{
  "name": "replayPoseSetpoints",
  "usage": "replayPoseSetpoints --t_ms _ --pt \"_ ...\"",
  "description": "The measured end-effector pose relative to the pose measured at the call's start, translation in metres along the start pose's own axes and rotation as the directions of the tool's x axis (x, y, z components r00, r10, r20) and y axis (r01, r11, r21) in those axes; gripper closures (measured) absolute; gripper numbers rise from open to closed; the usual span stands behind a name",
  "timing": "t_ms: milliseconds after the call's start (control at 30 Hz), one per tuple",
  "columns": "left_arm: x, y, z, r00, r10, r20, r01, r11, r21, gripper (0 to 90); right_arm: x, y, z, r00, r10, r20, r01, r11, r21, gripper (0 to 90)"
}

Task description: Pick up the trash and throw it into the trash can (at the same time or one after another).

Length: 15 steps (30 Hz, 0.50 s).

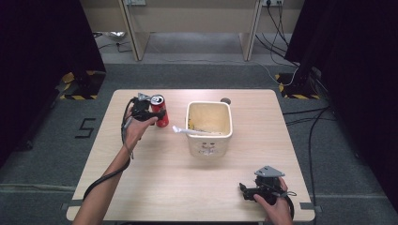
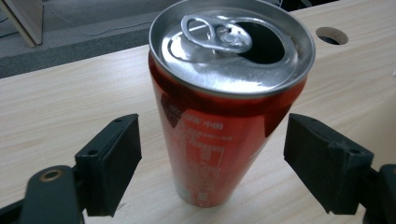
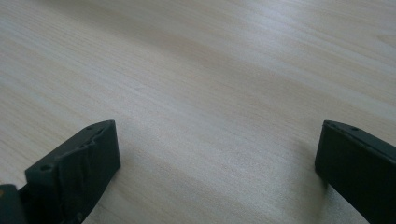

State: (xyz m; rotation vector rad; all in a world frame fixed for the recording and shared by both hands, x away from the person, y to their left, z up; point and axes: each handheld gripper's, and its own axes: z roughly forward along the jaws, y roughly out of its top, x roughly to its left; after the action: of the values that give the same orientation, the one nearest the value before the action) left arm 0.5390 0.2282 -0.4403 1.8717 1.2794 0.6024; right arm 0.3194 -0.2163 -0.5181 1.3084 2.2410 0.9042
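Red can (image 2: 224, 116) upright between open jaws of left gripper (image 2: 212, 163), clear gap either side. Cream bin (image 1: 209, 127) standing near, to that gripper's right, white utensil (image 1: 185, 131) overhanging its near rim. Bare table (image 3: 210, 84) ahead of right gripper (image 3: 215, 158); nothing between its spread jaws.

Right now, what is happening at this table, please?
A person holds a tool in each hand at a light wooden table. The left tool is open with its jaws either side of an opened red aluminium drink can, standing upright, not yet gripped. Beside the can stands a cream plastic bin. The right tool is open over bare tabletop near the table's near edge.
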Motion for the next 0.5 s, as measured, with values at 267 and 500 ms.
replayPoseSetpoints --t_ms 267,500 --pt "-0.0017 0.0039 0.005 1.0 0.006 0.002 -0.006 1.0 0.008 19.9 0.0 0.0 0.0 1.0 0.0 0.0 0.0 1.0 0.0 0.3" --pt "-0.0028 0.0061 0.0074 1.0 0.001 0.005 -0.001 1.0 -0.003 23.1 0.0001 0.0 0.0 1.0 -0.002 -0.002 0.002 1.0 0.0 0.3"
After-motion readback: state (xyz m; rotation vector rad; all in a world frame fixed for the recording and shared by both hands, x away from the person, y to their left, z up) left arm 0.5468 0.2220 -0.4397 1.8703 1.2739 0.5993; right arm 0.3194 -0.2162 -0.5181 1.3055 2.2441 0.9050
